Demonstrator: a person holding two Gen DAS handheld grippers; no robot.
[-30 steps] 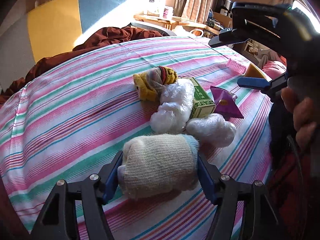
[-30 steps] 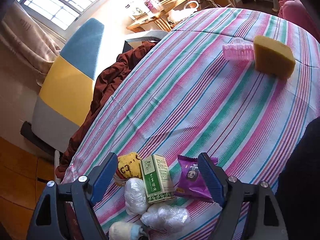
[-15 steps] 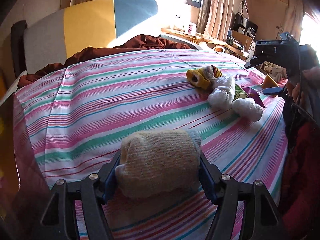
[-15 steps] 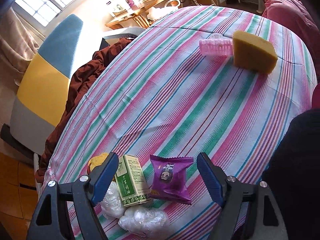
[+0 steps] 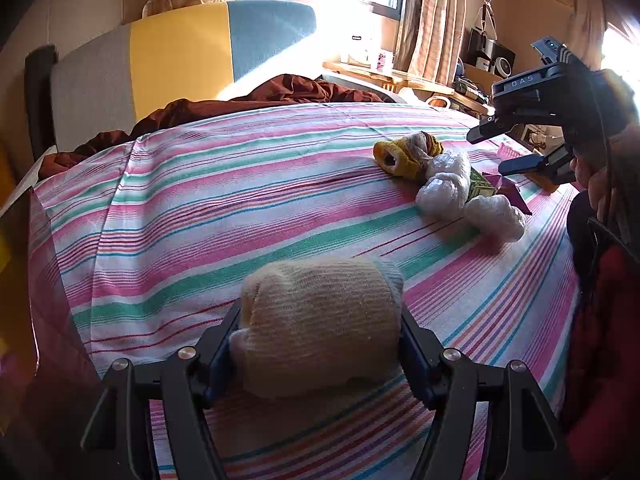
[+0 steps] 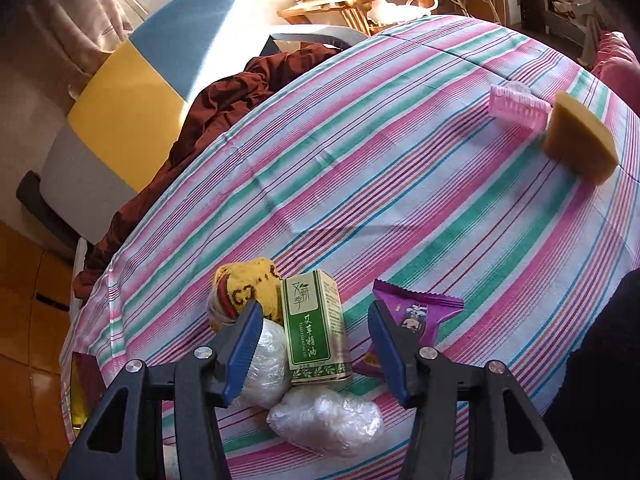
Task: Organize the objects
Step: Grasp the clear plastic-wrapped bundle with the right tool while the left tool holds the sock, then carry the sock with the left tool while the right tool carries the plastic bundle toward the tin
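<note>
Your left gripper (image 5: 320,332) is clamped on the rolled cream sock (image 5: 320,320), low over the striped cloth (image 5: 200,200); set it down clear of the pile. Your right gripper (image 6: 316,340), jaws just narrowing, straddles the green box (image 6: 314,332) untouched; centre it first. Count: two plastic-wrapped bundles (image 6: 326,420), one yellow sock (image 6: 248,288), one sponge (image 6: 580,140), one purple packet (image 6: 416,312), one pink roller (image 6: 518,106).
</note>
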